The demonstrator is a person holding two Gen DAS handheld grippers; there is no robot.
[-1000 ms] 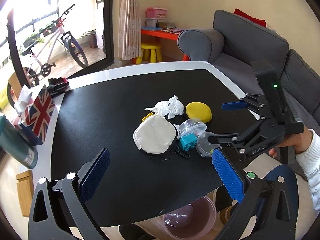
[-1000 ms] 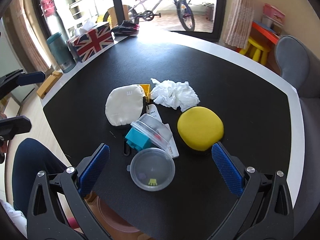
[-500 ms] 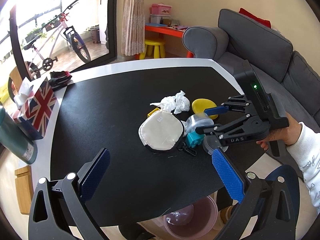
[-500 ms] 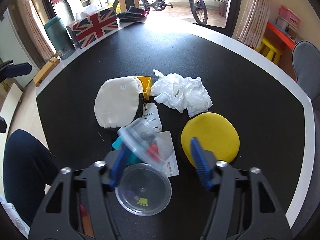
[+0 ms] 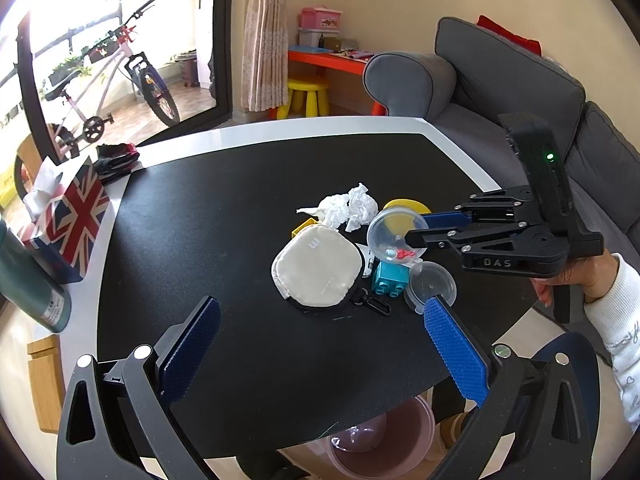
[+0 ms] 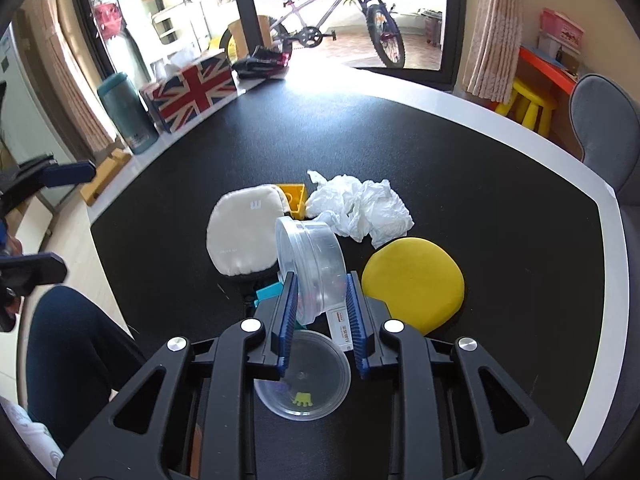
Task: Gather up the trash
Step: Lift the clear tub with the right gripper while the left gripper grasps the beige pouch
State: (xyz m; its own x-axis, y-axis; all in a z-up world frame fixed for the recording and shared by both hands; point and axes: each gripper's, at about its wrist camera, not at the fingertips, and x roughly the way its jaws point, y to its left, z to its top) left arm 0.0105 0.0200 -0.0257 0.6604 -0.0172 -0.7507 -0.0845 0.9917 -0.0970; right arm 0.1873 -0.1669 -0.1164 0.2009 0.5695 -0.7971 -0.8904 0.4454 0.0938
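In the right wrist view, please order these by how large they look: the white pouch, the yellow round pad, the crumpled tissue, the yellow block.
1. White pouch and yellow round pad: alike, no ranking.
2. Crumpled tissue, slightly smaller, but farther away.
3. Yellow block, smallest, partly hidden.

Counts on the table (image 6: pixel 500 128): one clear tub (image 6: pixel 312 264); one clear lid (image 6: pixel 308 380); one crumpled tissue (image 6: pixel 360 208) at twelve o'clock; one yellow disc (image 6: pixel 412 280) at three o'clock; one cream pouch (image 6: pixel 244 232) at nine o'clock; two toy bricks, yellow (image 6: pixel 294 198) and teal (image 5: pixel 390 278).

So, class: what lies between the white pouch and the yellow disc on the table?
In the right wrist view, the clear plastic cup sits between the white pouch and yellow disc, with the right gripper closing on it.
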